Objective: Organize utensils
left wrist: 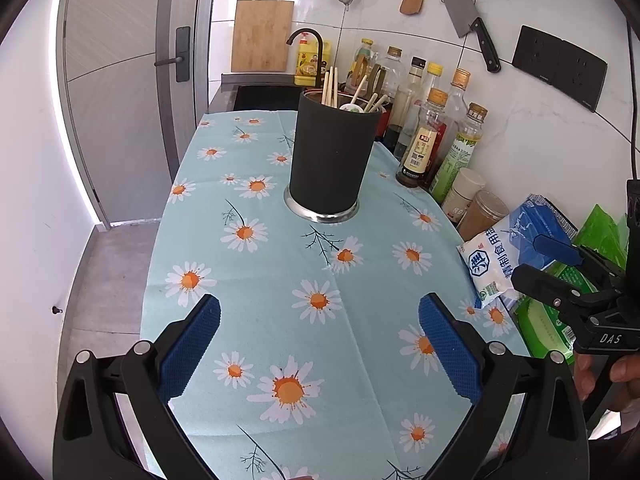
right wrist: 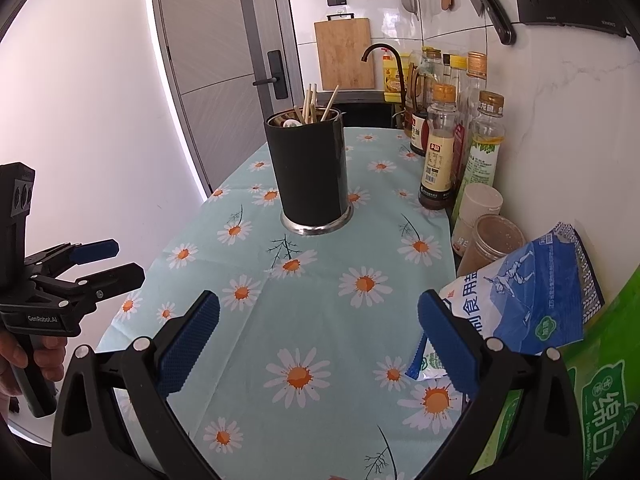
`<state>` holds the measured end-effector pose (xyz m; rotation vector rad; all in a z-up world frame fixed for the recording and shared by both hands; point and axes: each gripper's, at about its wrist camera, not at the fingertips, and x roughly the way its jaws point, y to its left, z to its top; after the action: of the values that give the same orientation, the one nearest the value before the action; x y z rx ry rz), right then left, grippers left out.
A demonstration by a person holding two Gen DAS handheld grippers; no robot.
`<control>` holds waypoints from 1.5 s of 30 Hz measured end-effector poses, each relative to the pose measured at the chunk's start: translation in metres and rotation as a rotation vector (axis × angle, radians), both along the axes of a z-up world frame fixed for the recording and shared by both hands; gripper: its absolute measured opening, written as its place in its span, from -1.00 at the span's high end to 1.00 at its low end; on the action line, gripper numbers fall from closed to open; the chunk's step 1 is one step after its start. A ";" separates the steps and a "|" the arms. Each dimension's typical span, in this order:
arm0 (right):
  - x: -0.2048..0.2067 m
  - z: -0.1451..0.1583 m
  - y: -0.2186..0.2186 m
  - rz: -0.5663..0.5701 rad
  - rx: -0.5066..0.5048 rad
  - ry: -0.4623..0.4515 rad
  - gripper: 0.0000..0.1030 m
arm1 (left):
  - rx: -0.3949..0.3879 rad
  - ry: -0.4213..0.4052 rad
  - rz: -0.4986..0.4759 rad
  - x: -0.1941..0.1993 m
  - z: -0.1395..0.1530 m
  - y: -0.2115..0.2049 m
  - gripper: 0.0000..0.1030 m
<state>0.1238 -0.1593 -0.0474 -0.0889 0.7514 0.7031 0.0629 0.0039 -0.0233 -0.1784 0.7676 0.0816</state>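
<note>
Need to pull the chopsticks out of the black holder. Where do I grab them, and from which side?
Grip the chopsticks on the bare upper ends standing above the black holder rim, coming from above with the right gripper, which is open. They stand nearly upright in a bunch, and the holder wall hides their lower parts, so a side approach probably would not reach them.

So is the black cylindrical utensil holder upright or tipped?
Upright: the black cylindrical utensil holder stands on its metal base ring, with wooden chopsticks poking out the top.

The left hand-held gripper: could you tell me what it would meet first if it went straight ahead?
Most likely the black utensil holder. The left hand-held gripper is open and points at it over bare daisy tablecloth; depth is hard to judge.
</note>
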 end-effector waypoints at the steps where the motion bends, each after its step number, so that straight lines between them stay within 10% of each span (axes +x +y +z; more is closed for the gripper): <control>1: 0.000 0.000 0.000 0.000 -0.002 0.000 -0.91 | -0.003 0.000 -0.001 0.000 0.000 0.000 -0.88; 45: 0.004 -0.002 0.003 -0.021 -0.023 0.012 -0.91 | -0.017 0.012 -0.009 0.004 -0.004 0.002 -0.88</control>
<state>0.1274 -0.1560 -0.0497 -0.0979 0.7709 0.6757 0.0667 0.0063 -0.0273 -0.1907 0.7807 0.0675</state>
